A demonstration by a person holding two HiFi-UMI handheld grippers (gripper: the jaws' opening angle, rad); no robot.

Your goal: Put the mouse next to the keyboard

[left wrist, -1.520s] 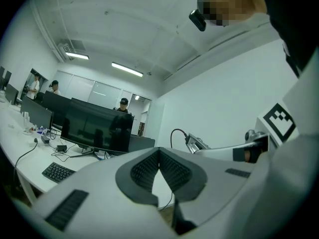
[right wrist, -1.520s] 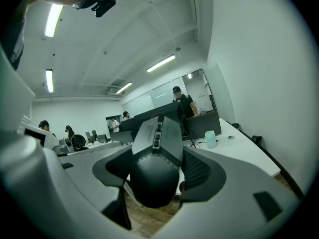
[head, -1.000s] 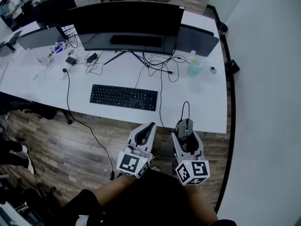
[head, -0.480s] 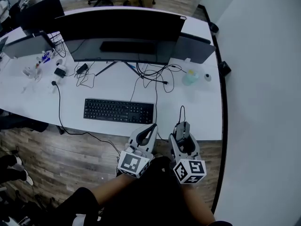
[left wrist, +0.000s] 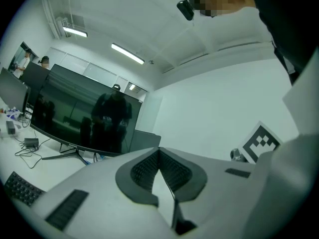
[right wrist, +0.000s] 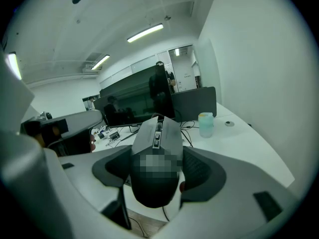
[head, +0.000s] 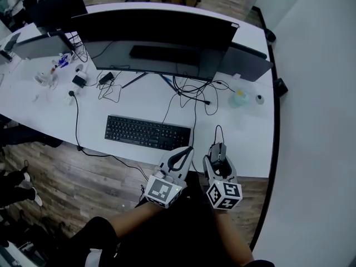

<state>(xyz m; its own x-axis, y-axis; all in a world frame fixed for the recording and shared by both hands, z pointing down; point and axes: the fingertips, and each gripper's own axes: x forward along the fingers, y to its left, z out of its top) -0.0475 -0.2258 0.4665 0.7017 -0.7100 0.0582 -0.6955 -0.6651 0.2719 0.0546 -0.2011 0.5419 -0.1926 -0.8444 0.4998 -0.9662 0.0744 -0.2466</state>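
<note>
**A:** Status on the right gripper [head: 218,156]?

**B:** Clamped on the mouse [right wrist: 158,133]. Both pads press its sides, with the wheel end pointing away from the person toward the desk [head: 245,141].

**A:** Where is the mouse relative to the keyboard [head: 147,132]?

**B:** It is at the desk's near edge, to the right of the keyboard's right end and apart from it. Its cable [head: 217,131] loops up over the desktop. In the right gripper view there is wood floor below it, so it's probably off the surface, though the head view can't confirm that.

**A:** Left gripper [head: 181,157]?

**B:** Jaws are together with nothing between them. It is just beside the right one, at the desk edge below the keyboard's right corner.

**A:** Anything else on the desk?

**B:** A wide dark monitor [head: 156,35] stands behind the keyboard with loose cables under it. A pale teal bottle [head: 239,98] sits well to the right, beyond the mouse.
</note>
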